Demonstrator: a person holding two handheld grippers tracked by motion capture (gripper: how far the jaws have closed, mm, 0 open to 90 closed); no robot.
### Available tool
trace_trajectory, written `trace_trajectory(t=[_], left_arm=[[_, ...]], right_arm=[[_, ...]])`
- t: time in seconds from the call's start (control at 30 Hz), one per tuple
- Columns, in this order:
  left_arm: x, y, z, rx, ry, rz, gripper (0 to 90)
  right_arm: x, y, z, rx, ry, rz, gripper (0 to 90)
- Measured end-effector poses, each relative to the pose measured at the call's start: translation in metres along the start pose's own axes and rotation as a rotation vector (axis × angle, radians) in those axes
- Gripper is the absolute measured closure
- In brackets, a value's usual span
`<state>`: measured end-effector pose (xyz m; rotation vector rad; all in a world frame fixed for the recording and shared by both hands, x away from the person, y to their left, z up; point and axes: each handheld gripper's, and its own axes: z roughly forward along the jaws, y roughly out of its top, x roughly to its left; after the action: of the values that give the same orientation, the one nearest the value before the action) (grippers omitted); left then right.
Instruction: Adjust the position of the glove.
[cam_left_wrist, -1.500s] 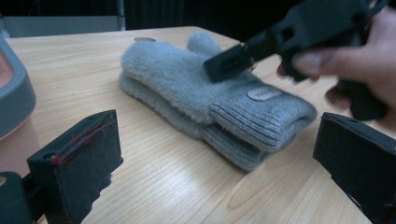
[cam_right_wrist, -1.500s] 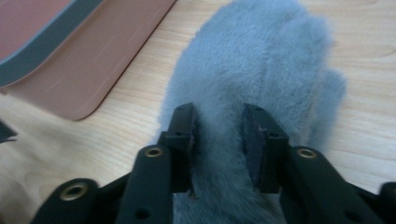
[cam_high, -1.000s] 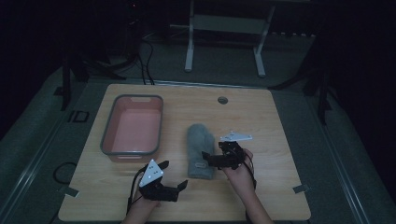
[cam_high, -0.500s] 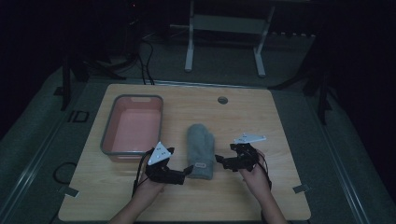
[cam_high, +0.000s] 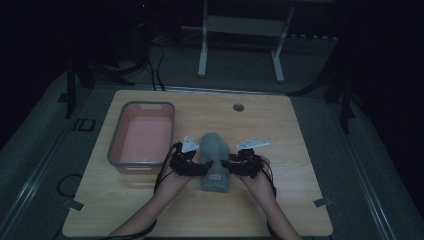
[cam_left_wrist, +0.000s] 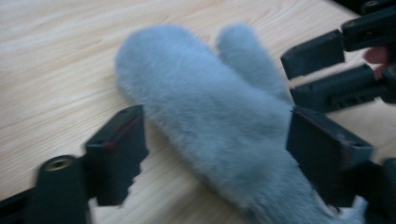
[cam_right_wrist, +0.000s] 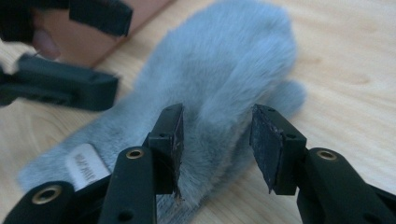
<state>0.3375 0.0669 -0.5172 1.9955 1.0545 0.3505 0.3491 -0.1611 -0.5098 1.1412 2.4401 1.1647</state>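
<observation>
A grey fluffy mitten (cam_high: 215, 150) lies flat on the wooden table (cam_high: 300, 200), cuff toward the person. My left gripper (cam_high: 201, 168) reaches in from the mitten's left side and my right gripper (cam_high: 229, 166) from its right. In the left gripper view the mitten (cam_left_wrist: 210, 112) lies between the wide jaws of my left gripper (cam_left_wrist: 219, 154), which have just been closing; bare wood shows beside one pad. In the right gripper view the jaws of my right gripper (cam_right_wrist: 217, 144) straddle the mitten's (cam_right_wrist: 219, 70) edge near the thumb and have just been closing; a sliver of wood shows by the right pad.
A pink tray (cam_high: 116, 145) with a grey rim stands empty left of the mitten, close to my left hand. A round hole (cam_high: 238, 107) sits near the table's far edge. A white stand (cam_high: 202, 50) rises on the floor beyond the table.
My left hand has travelled from the table's front left up and rightward to the mitten's left side. The right hand has stayed by the mitten's right side. Both pairs of jaws look narrower.
</observation>
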Motion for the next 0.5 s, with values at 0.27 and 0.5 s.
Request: trace_trajectory(t=[0.27, 0.5], left_arm=[[0.011, -0.006, 0.028, 0.122, 0.019, -0.048, 26.3], [0.017, -0.009, 0.038, 0.146, -0.008, -0.085, 26.7]], right_arm=[[-0.007, -0.005, 0.023, 0.136, -0.050, 0.021, 46.7], [-0.019, -0.007, 0.034, 0.167, 0.000, 0.048, 32.5]])
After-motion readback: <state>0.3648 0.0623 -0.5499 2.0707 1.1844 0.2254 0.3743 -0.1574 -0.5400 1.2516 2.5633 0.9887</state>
